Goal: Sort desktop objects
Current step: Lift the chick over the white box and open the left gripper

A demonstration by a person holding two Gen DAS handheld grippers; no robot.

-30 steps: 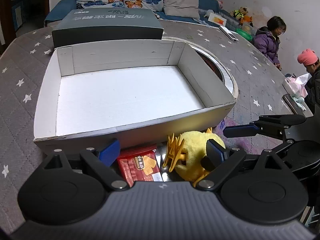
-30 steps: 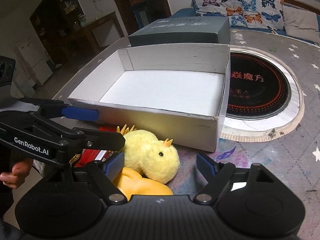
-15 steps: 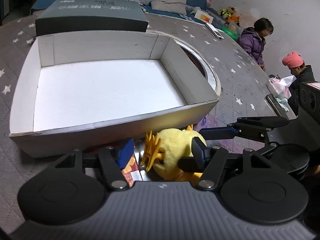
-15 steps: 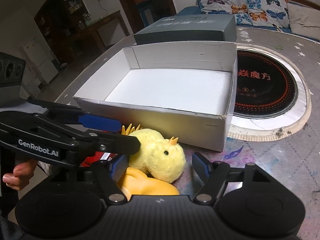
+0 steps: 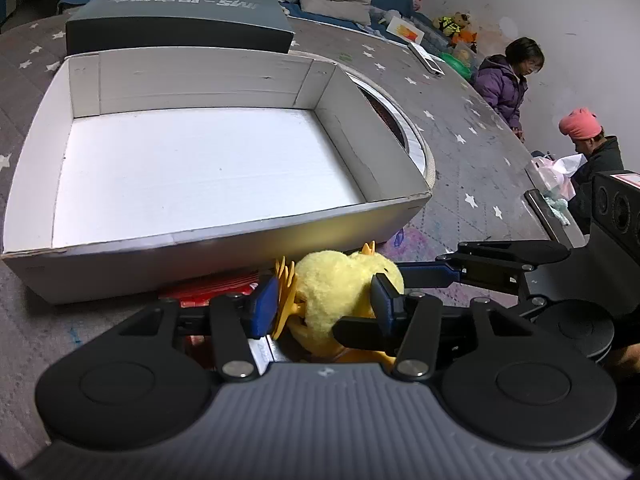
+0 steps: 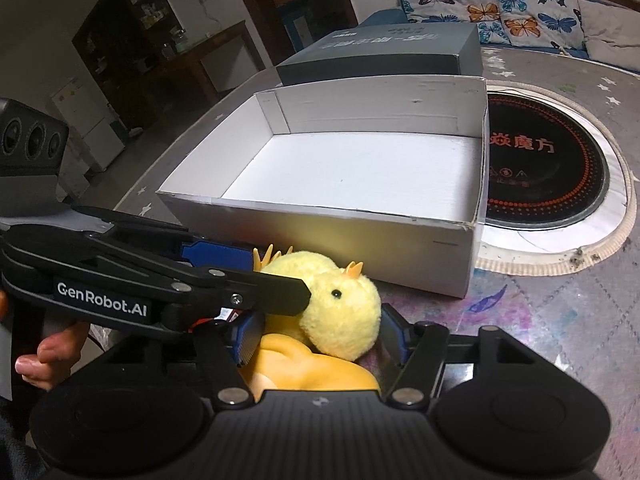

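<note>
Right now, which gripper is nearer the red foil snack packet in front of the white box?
Left. The left gripper sits beside the red foil snack packet, which lies just off its left finger. The right gripper straddles the head of the yellow plush chick, further off.

Left gripper [image 5: 322, 300] jaws around plush chick [image 5: 340, 284]

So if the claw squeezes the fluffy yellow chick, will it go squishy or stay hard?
Probably squishy: the plush chick looks like fluffy, stuffed fabric, so it should dent between the left claw pads. It likely weighs little for its size. Its fuzzy surface probably won't slip, though the round body might bulge sideways.
</note>
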